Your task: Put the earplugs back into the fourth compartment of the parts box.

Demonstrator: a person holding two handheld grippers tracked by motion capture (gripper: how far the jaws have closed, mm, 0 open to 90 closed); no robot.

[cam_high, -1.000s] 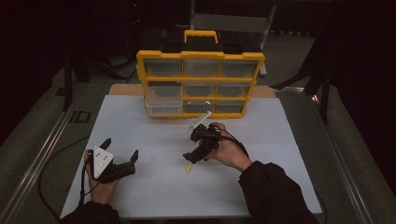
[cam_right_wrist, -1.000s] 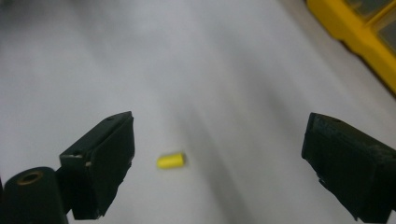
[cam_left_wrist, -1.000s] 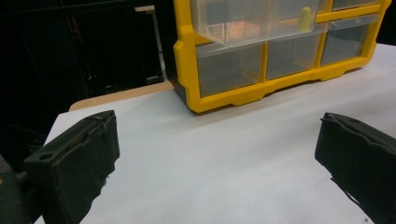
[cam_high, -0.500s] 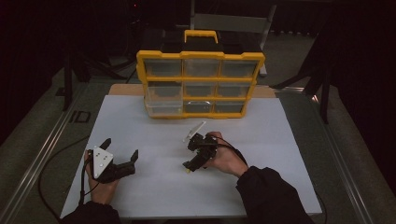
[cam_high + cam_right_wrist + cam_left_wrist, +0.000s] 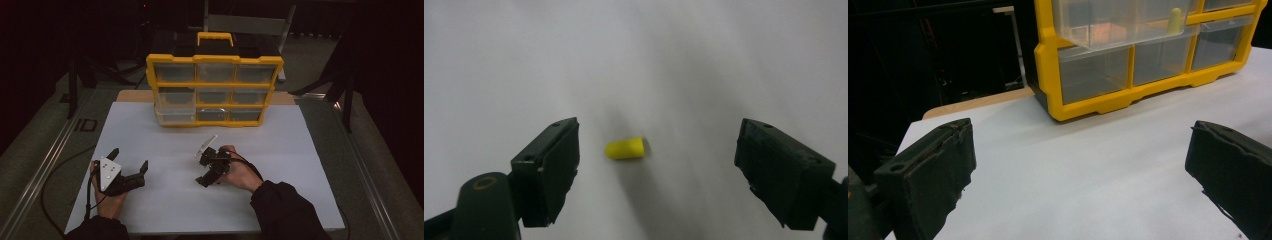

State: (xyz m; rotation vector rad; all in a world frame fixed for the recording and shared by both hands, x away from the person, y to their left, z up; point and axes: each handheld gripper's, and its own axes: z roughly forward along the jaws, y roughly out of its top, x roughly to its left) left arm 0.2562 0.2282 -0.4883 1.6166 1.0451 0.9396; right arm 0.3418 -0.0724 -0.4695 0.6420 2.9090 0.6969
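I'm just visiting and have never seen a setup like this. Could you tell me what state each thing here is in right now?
Right gripper: open, fingers have just been closing, either side of the earplug, not touching it.
Yellow earplug: lying on its side on the white table, free.
Left gripper: open, nothing between its fingers.
Yellow drawer organizer: upright; one left drawer pulled partly out.

High view looks forward and down over the white table (image 5: 300,150); left gripper view sits low, facing the yellow drawer box (image 5: 1088,100), shared with high; right gripper view points close down at the table
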